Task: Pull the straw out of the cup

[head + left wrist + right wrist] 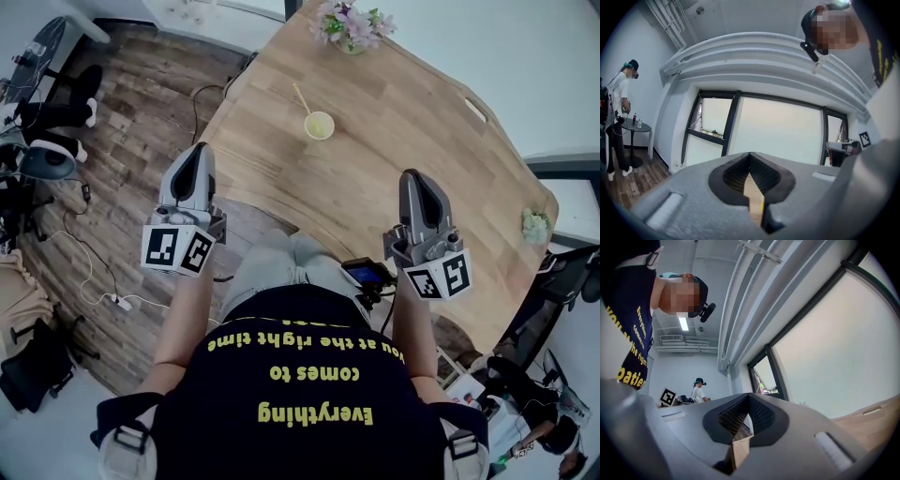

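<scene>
A small yellow-green cup [319, 125] stands on the wooden table [412, 141], toward its far side. A thin straw [301, 96] leans out of it to the upper left. My left gripper [199, 150] is held over the table's near left edge, well short of the cup, with its jaws together and nothing between them. My right gripper [413, 176] hovers over the table to the right of the cup, also shut and empty. Both gripper views point level at the windows; the left gripper [750, 154] and right gripper [749, 396] show closed jaws, and the cup is hidden there.
A vase of flowers [352, 23] sits at the table's far edge, a small plant [534, 226] at its right edge, a white block [475, 110] near the far right. Cables and a power strip [117, 302] lie on the wood floor at left. Another person [618, 101] stands by a round side table [636, 126].
</scene>
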Tool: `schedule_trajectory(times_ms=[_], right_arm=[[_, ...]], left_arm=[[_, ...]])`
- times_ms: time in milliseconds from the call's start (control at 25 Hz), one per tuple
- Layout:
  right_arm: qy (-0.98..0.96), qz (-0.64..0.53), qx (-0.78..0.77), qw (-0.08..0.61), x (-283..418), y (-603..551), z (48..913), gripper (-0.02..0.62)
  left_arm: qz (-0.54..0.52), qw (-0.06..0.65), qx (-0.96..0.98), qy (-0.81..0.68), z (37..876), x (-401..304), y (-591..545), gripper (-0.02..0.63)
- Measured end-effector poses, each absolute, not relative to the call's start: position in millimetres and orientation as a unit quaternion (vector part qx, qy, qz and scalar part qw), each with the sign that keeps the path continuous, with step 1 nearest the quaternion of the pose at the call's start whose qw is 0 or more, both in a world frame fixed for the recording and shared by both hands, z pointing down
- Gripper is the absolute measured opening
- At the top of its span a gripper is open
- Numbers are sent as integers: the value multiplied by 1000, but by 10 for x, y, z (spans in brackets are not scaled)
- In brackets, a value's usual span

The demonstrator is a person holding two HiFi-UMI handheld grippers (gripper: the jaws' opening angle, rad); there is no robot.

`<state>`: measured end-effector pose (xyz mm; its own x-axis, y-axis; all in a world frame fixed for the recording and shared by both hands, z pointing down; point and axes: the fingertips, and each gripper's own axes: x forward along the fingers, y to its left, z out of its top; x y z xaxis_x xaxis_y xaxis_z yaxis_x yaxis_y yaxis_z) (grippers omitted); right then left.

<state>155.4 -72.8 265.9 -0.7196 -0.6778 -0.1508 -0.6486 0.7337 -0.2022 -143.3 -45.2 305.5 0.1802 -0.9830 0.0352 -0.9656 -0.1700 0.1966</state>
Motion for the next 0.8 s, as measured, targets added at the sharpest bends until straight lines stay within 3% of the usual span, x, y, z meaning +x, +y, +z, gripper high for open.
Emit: schedule_trajectory(times_ms=[800], right_arm=[[889, -68, -440, 109, 1420, -1111, 2665, 6]], left_arm=[[-23, 86, 833, -546, 3111, -1257, -1365, 0]])
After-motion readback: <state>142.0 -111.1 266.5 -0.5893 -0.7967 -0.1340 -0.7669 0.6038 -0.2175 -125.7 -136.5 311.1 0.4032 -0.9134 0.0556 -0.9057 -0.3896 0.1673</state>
